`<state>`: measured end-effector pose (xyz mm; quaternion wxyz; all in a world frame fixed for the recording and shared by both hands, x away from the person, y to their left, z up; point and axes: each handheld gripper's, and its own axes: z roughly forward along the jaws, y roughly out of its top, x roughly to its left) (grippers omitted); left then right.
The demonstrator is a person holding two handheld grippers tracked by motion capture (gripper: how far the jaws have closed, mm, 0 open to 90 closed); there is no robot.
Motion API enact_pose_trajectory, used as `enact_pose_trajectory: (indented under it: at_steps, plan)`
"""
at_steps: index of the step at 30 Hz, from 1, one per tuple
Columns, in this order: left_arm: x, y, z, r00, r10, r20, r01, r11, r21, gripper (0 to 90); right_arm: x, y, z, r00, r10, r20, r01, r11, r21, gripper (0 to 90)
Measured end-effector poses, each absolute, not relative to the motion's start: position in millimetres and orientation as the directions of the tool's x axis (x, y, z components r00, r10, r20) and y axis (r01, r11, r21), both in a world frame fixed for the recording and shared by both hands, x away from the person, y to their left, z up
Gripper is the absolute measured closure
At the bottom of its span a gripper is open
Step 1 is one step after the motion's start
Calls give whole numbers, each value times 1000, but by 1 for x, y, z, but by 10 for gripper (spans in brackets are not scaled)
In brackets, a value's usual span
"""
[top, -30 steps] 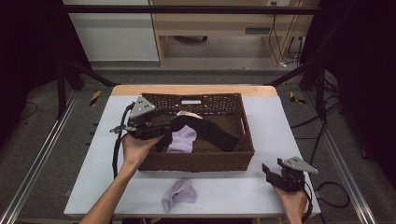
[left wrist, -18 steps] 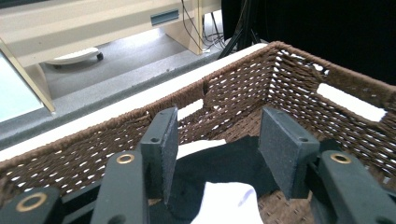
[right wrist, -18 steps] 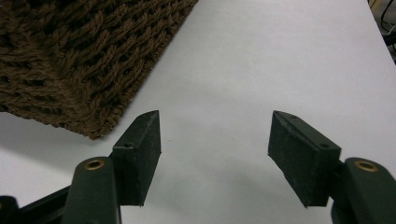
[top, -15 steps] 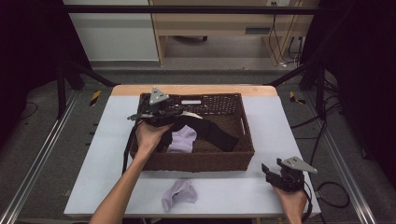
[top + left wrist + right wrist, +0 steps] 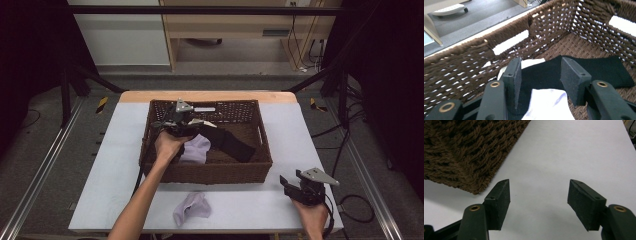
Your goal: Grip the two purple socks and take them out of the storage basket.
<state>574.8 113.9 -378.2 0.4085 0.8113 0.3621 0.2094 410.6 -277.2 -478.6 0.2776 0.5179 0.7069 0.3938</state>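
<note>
My left gripper [image 5: 540,82] gaping over black cloth [image 5: 596,68] in the brown woven basket [image 5: 212,172], its white sock [image 5: 549,105] cut off; right gripper [image 5: 539,202] wide, empty, near-right on the white table [image 5: 574,152]

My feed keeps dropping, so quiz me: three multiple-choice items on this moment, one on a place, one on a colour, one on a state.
1. Where does the lilac sock outside the basket lie?
A. On the table in front of the basket's near wall
B. On the floor to the left
C. Behind the basket's far wall

2. What colour is the long sock inside the basket?
A. Red
B. Black
C. Yellow

3. How do the right tongs stand?
A. Shut on a sock
B. Open over bare table
C. Shut on the basket rim

Answers:
1 A: the high view shows the lilac sock on the table, nearer the person than the basket.
2 B: the black sock stretches across the basket floor, beside a second lilac sock.
3 B: the right tongs have a wide gap with only white tabletop between them.
</note>
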Motion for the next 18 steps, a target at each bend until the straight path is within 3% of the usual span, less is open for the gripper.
enact_pose_trajectory:
  at_steps: [3, 12, 18]
  plan:
    - [576, 108, -382, 666, 745, 15, 433, -403, 807, 485, 411, -277, -479, -309, 951, 15, 515, 154, 843, 347]
    - [573, 91, -396, 704, 704, 95, 426, -525, 736, 480, 411, -276, -479, -312, 950, 13, 515, 158, 843, 347]
    - [575, 87, -404, 711, 698, 92, 464, -563, 685, 477, 412, -275, -479, -315, 949, 9, 518, 163, 840, 347]
